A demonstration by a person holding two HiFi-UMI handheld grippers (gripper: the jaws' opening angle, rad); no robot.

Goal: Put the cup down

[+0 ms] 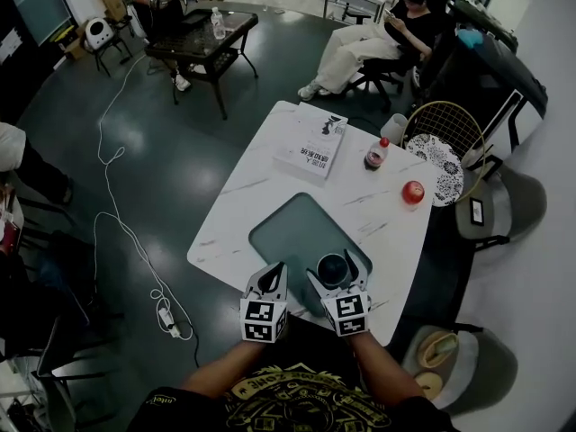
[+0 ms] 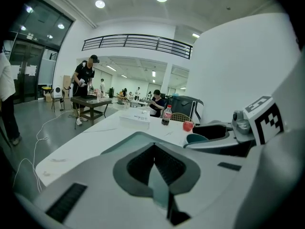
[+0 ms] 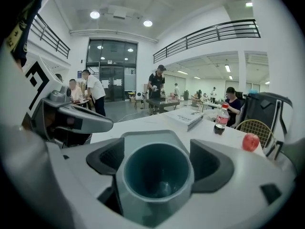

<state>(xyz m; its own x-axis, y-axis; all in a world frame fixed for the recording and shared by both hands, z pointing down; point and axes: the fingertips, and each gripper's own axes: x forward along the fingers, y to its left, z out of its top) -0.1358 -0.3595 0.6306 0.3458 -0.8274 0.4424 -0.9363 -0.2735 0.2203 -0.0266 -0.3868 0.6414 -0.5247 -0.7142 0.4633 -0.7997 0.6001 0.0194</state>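
Dark teal cup point(image 1: 332, 268) stands upright on the grey-green mat point(image 1: 286, 226), at the mat's near right part, on the white marble tabletop point(image 1: 263, 156). It looks empty inside in the right gripper view.

Right gripper point(image 1: 337, 274): jaws spread wide either side of the cup, one pad on each flank. The pads sit just beside the cup wall and don't look to be pressing on it, so I read it as released, with the cup between the jaws. The cup's base isn't visible from that view. In the head view it seems to rest flat on the mat, not tilted.

Left gripper point(image 1: 269, 279): just beside the right one, over the mat's near edge, jaws closed together with nothing between them. It plays no part here.

Progress: the put-down looks basically done, with the cup on the mat and the grip let go. What's left, as I judge it, is backing the right gripper straight off so neither pad clips the cup and tips it.

Far side of the tabletop, well apart from the cup: book point(image 1: 315, 147), cola bottle point(image 1: 376, 154), red apple point(image 1: 412, 192). None are in the way.
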